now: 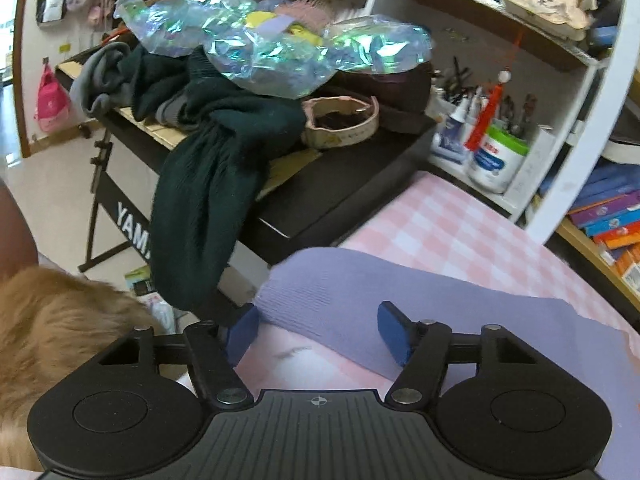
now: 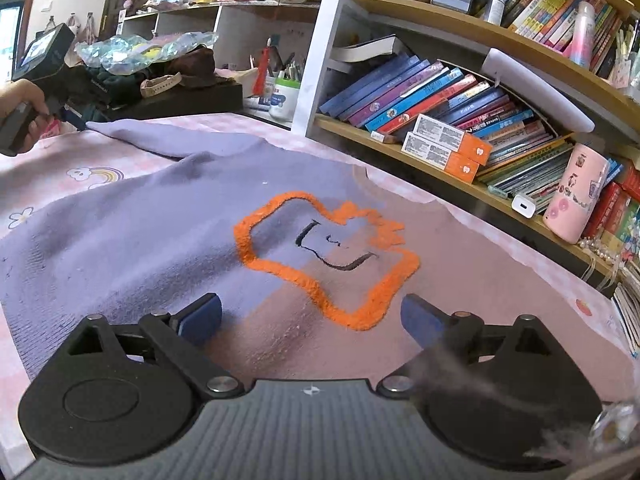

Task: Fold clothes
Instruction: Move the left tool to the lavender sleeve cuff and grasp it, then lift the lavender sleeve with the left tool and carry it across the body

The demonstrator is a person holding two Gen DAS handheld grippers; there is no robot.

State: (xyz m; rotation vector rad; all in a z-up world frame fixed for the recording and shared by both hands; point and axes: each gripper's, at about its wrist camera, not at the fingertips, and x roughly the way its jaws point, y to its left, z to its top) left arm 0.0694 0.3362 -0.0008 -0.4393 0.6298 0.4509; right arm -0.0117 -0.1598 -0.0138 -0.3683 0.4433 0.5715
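A bed covered in a pink-and-white checked sheet, printed with a rainbow and small flowers, carries a lilac sweater spread flat, an orange-outlined design on its chest and one sleeve stretched toward the bed's far edge. Beside the bed, a black keyboard on a stand holds a heap of dark green clothing that trails over its front edge, along with a grey garment, crinkled iridescent plastic and a pale pink belt-like strap.
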